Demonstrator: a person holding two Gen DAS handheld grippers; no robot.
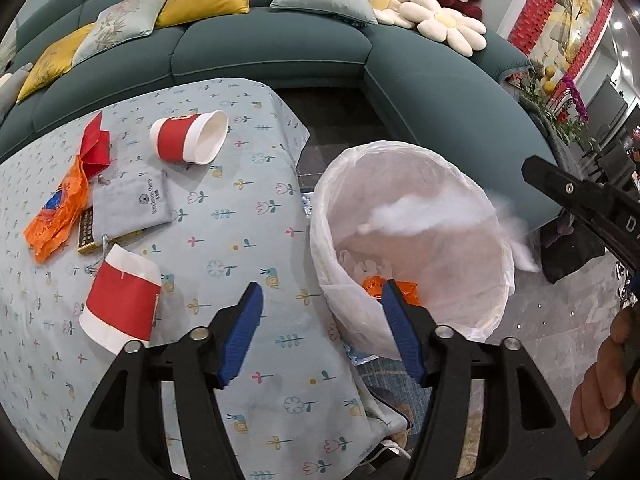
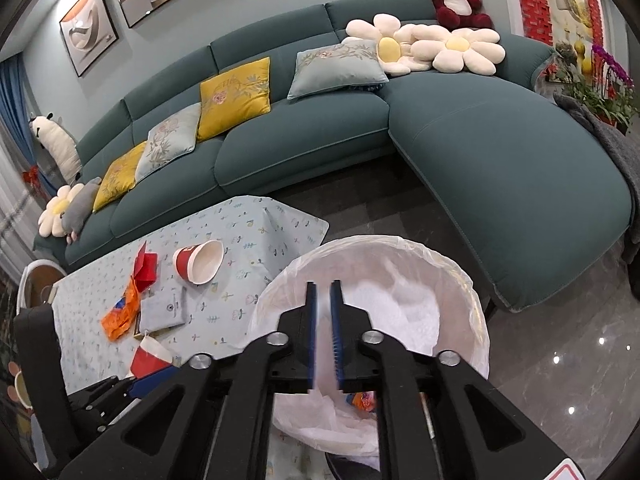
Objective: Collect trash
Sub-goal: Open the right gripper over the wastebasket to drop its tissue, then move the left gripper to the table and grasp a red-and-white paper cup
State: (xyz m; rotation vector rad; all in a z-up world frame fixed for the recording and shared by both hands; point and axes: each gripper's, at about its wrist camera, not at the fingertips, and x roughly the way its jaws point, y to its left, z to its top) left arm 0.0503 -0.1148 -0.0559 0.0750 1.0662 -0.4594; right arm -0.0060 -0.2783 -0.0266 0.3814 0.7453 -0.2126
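My left gripper (image 1: 322,294) stands open over the table's edge beside the bin (image 1: 496,280), with nothing between its blue pads. The bin has a white liner and holds an orange wrapper (image 1: 372,283). A blurred white tissue (image 1: 436,210) lies across the bin's mouth, near the tip of my right gripper (image 1: 538,172). In the right wrist view my right gripper (image 2: 323,294) hangs over the bin (image 2: 460,272) with its jaws a little apart and empty, the white tissue (image 2: 396,308) below them. On the table lie two red-and-white paper cups (image 1: 188,136) (image 1: 124,296), an orange plastic bag (image 1: 56,208) and red paper (image 1: 94,148).
A grey cloth pouch (image 1: 132,204) lies on a gold box (image 1: 86,238) on the flowered tablecloth (image 1: 248,208). A teal sofa (image 1: 280,48) with cushions curves behind the table and the bin. A person's fingers (image 1: 600,380) show at the right edge. The floor is grey tile (image 2: 560,360).
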